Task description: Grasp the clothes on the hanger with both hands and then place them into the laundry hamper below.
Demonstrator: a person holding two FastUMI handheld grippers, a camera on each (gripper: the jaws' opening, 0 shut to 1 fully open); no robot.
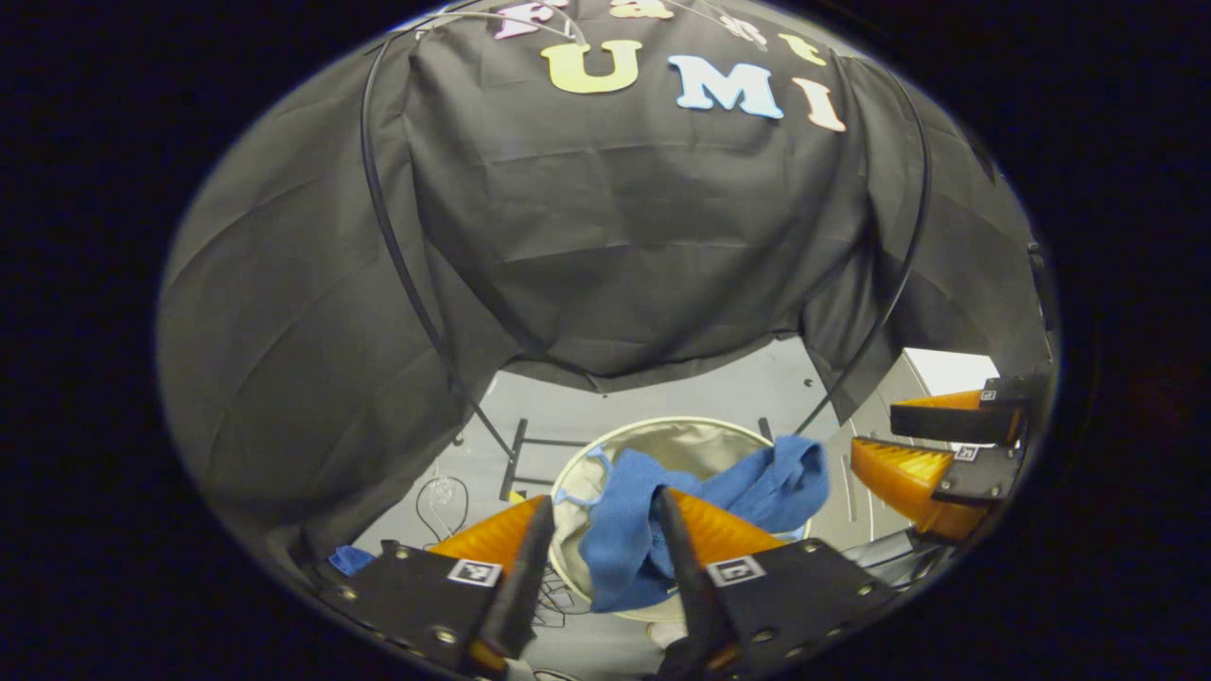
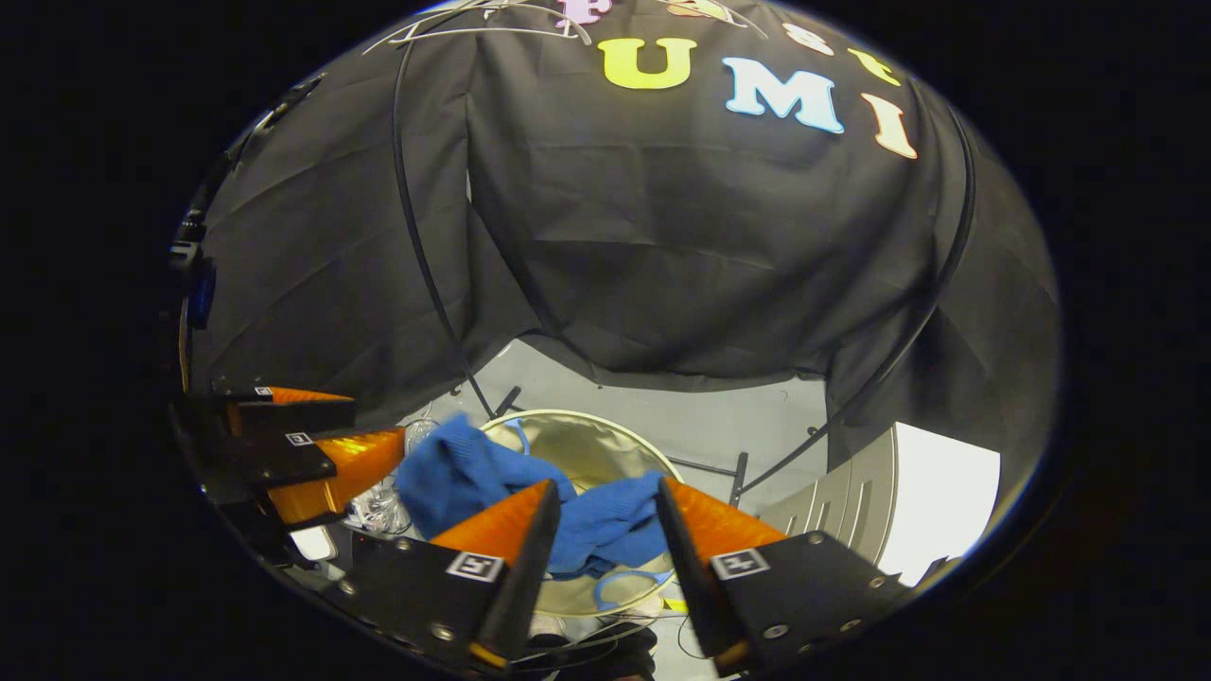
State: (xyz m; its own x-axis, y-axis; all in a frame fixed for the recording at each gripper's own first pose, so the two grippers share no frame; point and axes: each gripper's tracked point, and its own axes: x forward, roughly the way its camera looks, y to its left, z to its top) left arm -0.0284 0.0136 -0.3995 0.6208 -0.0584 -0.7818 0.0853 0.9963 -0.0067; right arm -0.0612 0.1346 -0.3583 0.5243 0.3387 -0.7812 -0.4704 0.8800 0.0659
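A blue garment (image 1: pixel 653 515) lies crumpled over the round, pale-rimmed laundry hamper (image 1: pixel 662 423), partly hanging over its near rim. My left gripper (image 1: pixel 603 506) hovers just above it, open, with the cloth showing through the gap between the fingers. My right gripper (image 1: pixel 870 430) is off to the right of the hamper, fingers apart. In the right gripper view the same garment (image 2: pixel 464 473) drapes across the hamper (image 2: pixel 577 416); my right gripper (image 2: pixel 605 497) stands open over it, and my left gripper (image 2: pixel 374 421) is open at the left.
Thin black rack tubes (image 1: pixel 388 236) arch over the hamper on both sides, and white wire hangers (image 2: pixel 492 24) hang at the top. The hamper stands on a grey floor (image 2: pixel 719 416) with loose cables (image 1: pixel 440 497). A white panel (image 2: pixel 946 492) stands at the right.
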